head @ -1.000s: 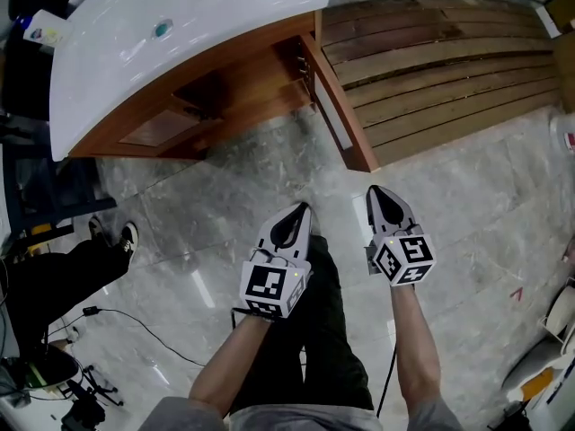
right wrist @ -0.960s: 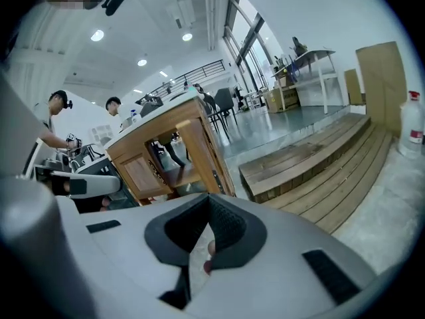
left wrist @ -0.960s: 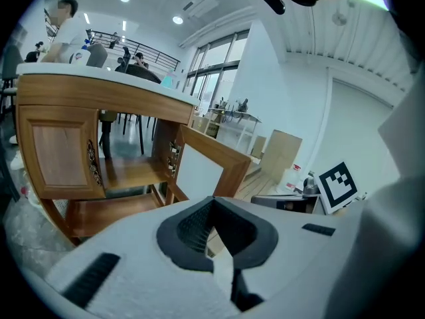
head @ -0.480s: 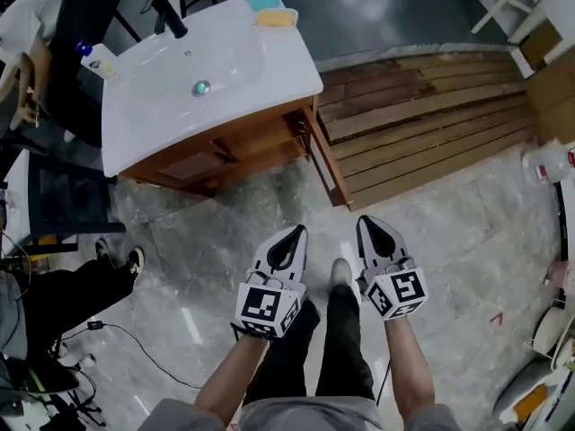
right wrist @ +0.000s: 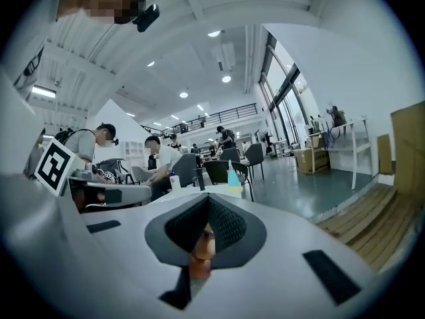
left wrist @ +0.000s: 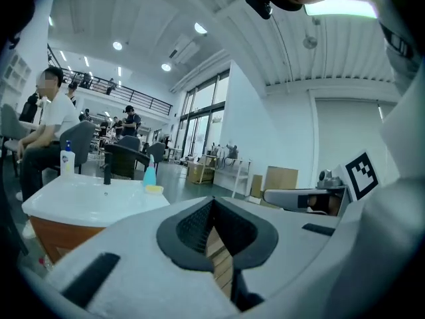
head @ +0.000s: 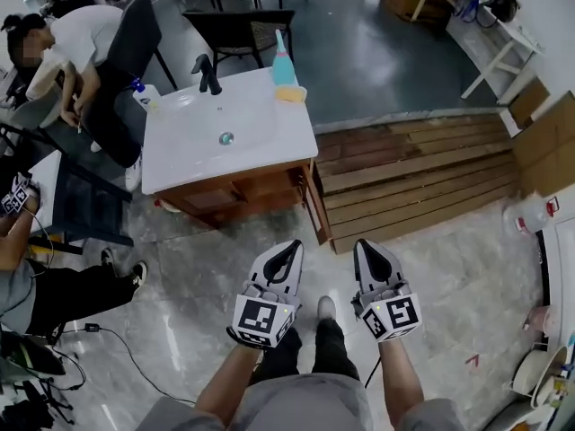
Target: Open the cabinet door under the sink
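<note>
A white sink top (head: pixel 216 133) sits on a wooden cabinet (head: pixel 238 191) ahead of me, about a step away. A wooden door panel (head: pixel 314 206) juts from the cabinet's right front corner toward me. My left gripper (head: pixel 290 250) and right gripper (head: pixel 364 248) hang side by side over the marble floor, short of the cabinet, both shut and holding nothing. In the left gripper view, the left gripper (left wrist: pixel 212 202) points past the sink top (left wrist: pixel 93 195). From the right gripper view, the right gripper (right wrist: pixel 208 198) aims at a blue bottle (right wrist: pixel 232 176) on the sink.
A slatted wooden platform (head: pixel 422 169) lies right of the cabinet. Black chairs (head: pixel 238 27) stand behind the sink, and a seated person (head: pixel 81 34) is at the far left. Someone's legs (head: pixel 63 285) and a floor cable (head: pixel 135 357) are at the left. Cardboard panels (head: pixel 544 142) lean at right.
The head view has pulled back, so the sink cabinet looks smaller and farther away. Both grippers stay shut and side by side, now farther from the cabinet.
</note>
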`<state>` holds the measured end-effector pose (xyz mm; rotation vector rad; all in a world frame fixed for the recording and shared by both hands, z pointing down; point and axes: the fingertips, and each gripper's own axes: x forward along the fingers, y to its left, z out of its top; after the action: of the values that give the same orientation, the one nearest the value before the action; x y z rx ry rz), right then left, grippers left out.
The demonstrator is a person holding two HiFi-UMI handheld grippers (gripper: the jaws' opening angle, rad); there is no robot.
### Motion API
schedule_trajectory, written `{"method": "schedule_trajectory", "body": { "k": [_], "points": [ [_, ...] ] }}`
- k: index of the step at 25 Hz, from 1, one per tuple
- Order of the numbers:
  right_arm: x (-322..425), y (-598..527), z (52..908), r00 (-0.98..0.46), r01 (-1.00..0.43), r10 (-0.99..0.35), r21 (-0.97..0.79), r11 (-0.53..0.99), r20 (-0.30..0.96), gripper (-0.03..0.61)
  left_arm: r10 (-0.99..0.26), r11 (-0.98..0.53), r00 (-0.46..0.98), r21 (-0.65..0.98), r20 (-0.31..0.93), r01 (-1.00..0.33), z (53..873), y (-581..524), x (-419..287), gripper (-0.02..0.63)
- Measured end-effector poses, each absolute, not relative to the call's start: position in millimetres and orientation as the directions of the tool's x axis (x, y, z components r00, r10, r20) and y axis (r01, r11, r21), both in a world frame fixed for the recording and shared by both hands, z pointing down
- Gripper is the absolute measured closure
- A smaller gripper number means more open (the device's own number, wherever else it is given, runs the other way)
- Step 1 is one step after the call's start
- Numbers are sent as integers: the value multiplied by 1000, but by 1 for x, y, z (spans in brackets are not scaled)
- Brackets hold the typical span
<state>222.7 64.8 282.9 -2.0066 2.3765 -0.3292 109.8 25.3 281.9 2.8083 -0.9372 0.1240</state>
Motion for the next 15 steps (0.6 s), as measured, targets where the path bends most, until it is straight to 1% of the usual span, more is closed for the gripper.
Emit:
{"method": "schedule_trajectory", "body": {
  "k": [8,15],
  "points": [
    [218,87,187,-228,-966,-974,-127,225,9,569,-601,-796,798,59,54,-603,186,52,121,606],
    [217,105,138,-238,-961,-968,-122,247,-81,569,-588,-809,809,-11,-22,-588,139,79,129,606]
  ]
}}
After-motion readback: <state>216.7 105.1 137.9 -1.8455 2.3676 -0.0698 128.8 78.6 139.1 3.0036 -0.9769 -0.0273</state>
